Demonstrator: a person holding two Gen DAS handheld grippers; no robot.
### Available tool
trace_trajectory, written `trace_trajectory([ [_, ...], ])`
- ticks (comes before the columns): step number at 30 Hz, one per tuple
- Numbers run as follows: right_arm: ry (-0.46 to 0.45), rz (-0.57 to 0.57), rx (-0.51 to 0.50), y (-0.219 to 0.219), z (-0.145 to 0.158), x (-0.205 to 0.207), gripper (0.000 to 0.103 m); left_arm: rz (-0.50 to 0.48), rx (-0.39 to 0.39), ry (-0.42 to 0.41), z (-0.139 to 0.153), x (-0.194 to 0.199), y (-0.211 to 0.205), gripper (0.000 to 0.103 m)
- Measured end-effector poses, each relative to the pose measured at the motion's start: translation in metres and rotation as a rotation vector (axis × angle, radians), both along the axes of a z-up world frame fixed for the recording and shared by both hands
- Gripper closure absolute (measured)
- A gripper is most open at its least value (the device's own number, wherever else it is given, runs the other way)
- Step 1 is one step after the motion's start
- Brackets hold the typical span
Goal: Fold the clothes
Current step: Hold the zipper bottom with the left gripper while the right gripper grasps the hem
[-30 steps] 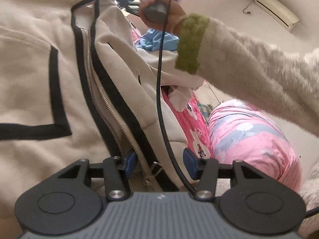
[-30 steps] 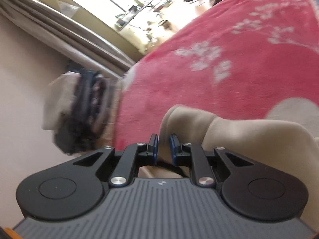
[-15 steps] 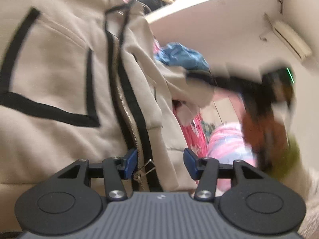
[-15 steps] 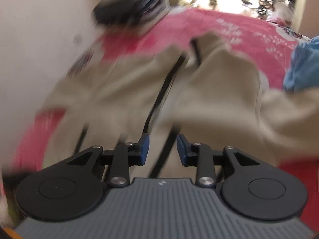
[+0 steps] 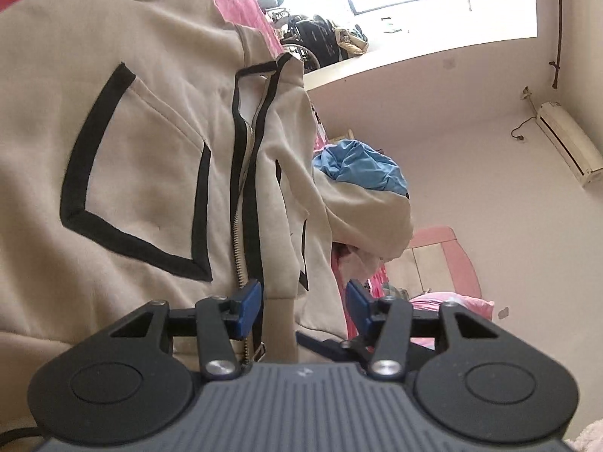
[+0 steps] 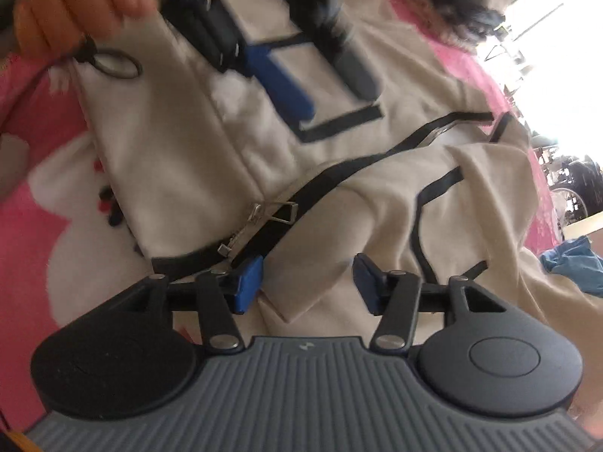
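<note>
Beige zip jacket spread on pink bed, no fold visible yet.

Bed (image 6: 45,173) carries jacket (image 5: 143,196), front up, zip (image 6: 256,222) closed, hem nearest; sleeve at 3 o'clock lies rumpled over blue garment (image 5: 361,169). Fits either pre-fold or re-spread. Left hand-held gripper (image 5: 303,309) and right hand-held gripper (image 6: 307,282) both w/ jaws apart, holding nothing, at hem.

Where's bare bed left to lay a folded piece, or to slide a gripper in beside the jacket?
Bare pink blanket shows beside the beige jacket's hem, below the person's hand. Crowded: the other jacket edge meets a blue garment; the left gripper hovers over the pocket, and the right gripper sits open at the zipper.
</note>
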State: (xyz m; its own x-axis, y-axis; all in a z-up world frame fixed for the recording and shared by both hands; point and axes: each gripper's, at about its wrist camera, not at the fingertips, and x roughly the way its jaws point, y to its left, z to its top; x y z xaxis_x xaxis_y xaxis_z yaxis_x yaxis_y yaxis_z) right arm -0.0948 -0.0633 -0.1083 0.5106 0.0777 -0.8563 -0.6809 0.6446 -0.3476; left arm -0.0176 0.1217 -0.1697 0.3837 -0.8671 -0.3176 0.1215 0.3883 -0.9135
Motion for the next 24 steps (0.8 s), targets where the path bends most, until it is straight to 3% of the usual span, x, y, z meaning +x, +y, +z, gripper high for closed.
trace_trajectory([
  [1, 0.010, -0.009, -0.006, 0.000, -0.004, 0.002, 0.060, 0.001, 0.003, 0.001, 0.000, -0.001, 0.001, 0.052],
  [3, 0.079, -0.131, 0.131, -0.018, 0.007, 0.016, 0.069, 0.004, 0.008, 0.004, 0.001, -0.003, 0.002, 0.052],
  [8, 0.090, -0.403, 0.398, -0.073, 0.031, 0.017, 0.066, -0.026, 0.031, 0.019, -0.004, -0.005, -0.004, 0.052],
  [15, 0.332, -0.828, 0.670, -0.115, 0.007, 0.021, 0.027, -0.107, 0.119, -0.027, -0.002, -0.005, -0.021, 0.049],
  [17, 0.350, -0.921, 0.700, -0.122, -0.003, 0.023, 0.023, -0.123, 0.131, -0.046, -0.001, -0.004, -0.024, 0.048],
  [19, 0.378, -0.973, 0.705, -0.122, -0.010, 0.023, 0.017, -0.142, 0.137, -0.063, -0.001, -0.002, -0.026, 0.047],
  [21, 0.397, -0.980, 0.705, -0.118, -0.015, 0.028, 0.001, -0.162, 0.135, -0.077, -0.002, -0.001, -0.027, 0.046],
  [24, 0.409, -0.995, 0.663, -0.111, -0.020, 0.036, 0.001, -0.189, 0.117, -0.089, -0.004, 0.000, -0.026, 0.044],
])
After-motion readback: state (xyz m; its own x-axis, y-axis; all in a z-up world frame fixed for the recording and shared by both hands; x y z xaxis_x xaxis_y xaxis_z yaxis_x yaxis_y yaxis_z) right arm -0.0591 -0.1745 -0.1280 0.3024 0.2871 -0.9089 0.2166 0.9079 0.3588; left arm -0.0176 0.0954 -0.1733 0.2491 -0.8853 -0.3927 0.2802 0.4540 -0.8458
